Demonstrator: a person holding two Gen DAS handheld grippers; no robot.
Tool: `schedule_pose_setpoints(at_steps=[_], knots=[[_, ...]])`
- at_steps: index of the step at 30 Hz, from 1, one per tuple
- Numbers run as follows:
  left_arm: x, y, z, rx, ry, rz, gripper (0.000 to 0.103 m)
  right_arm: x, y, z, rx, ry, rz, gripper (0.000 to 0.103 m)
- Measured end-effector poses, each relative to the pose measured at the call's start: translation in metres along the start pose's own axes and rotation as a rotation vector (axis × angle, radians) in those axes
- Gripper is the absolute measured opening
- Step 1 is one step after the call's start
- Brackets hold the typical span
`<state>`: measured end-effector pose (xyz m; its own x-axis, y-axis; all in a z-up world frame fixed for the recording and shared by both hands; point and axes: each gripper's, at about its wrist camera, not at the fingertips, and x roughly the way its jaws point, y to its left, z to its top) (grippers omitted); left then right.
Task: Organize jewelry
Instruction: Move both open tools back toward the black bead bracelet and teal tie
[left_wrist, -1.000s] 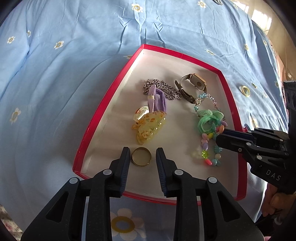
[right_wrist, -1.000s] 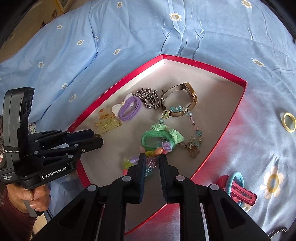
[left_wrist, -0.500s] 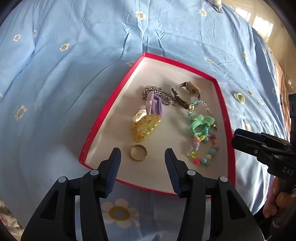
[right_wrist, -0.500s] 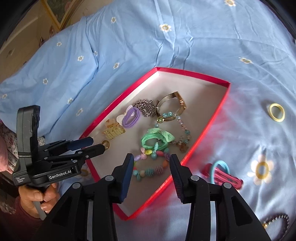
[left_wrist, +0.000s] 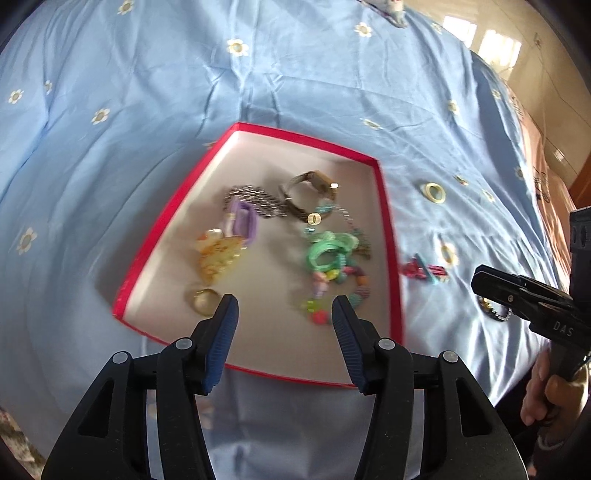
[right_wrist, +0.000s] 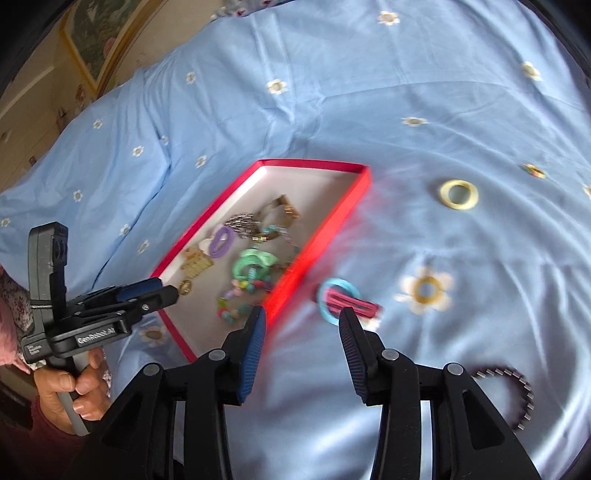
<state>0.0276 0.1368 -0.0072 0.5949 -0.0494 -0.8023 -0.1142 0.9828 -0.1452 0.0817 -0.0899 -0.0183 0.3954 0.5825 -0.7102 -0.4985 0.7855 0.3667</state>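
Note:
A red-rimmed tray lies on the blue bedsheet and holds a gold ring, a yellow claw clip, a purple hair tie, a chain, a watch, a green scrunchie and a bead bracelet. My left gripper is open and empty above the tray's near edge. My right gripper is open and empty, right of the tray, just short of a teal hair ring with a pink clip.
A pale yellow ring lies on the sheet to the right of the tray. A dark beaded bracelet lies at the near right. The sheet is wrinkled with printed flowers. Room walls show at the far edges.
Both grippers have opened wide and pulled back from the tray. The gold ring and bead bracelet stay in the tray. The right gripper has swung right toward the teal ring and pink clip.

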Motion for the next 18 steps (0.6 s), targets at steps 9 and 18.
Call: schedule_pose_setpoints(at_steps=[9,18], knots=[[0.006,-0.049,0.003,0.091,0.013,-0.06,0.052,-0.032,-0.045,-0.02,0.082,-0.029,-0.073,0.043],[0.02,-0.086,0.004,0.148,0.045,-0.102,0.052,-0.043,-0.069,-0.031,0.115,-0.035,-0.114,0.043]])
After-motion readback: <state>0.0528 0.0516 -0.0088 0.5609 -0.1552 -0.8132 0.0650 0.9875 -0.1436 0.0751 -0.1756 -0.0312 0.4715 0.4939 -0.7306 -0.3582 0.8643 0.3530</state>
